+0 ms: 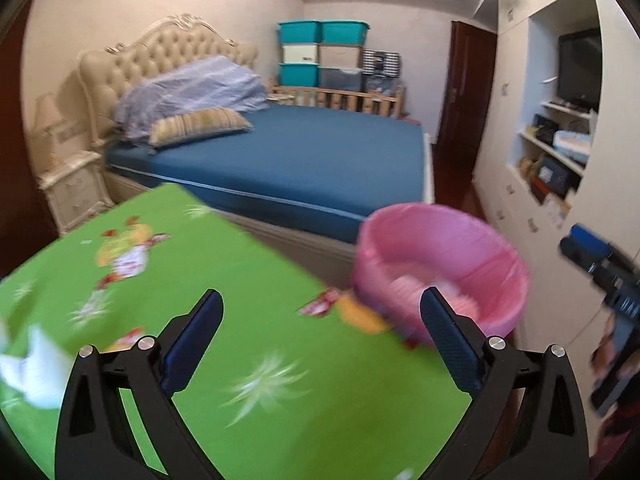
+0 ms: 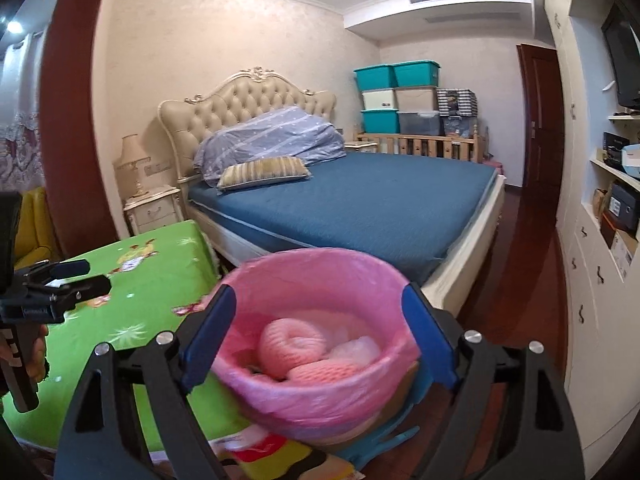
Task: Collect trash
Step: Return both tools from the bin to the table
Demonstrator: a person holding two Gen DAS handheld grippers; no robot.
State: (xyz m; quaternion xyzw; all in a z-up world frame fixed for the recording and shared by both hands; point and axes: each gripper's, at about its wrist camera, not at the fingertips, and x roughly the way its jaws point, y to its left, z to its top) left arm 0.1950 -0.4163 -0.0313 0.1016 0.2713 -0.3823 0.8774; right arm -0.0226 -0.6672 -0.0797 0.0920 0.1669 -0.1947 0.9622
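A bin lined with a pink bag (image 2: 320, 320) stands by the table's right edge; it also shows in the left wrist view (image 1: 440, 264). Pink foam netting (image 2: 292, 340) and clear plastic wrap (image 2: 356, 346) lie inside it. My right gripper (image 2: 320, 328) is open and empty, above the bin's mouth. My left gripper (image 1: 320, 340) is open and empty over the green tablecloth (image 1: 200, 260). Crumpled white paper (image 1: 32, 368) lies on the cloth to its left. The right gripper shows at the left wrist view's right edge (image 1: 600, 264); the left gripper appears in the right wrist view (image 2: 60, 284).
A bed with a blue sheet (image 2: 380, 200) stands beyond the table. A nightstand (image 2: 152, 208) is at its left. White cabinets with shelves (image 2: 600, 240) line the right side. Colourful packaging (image 2: 280, 456) lies below the bin.
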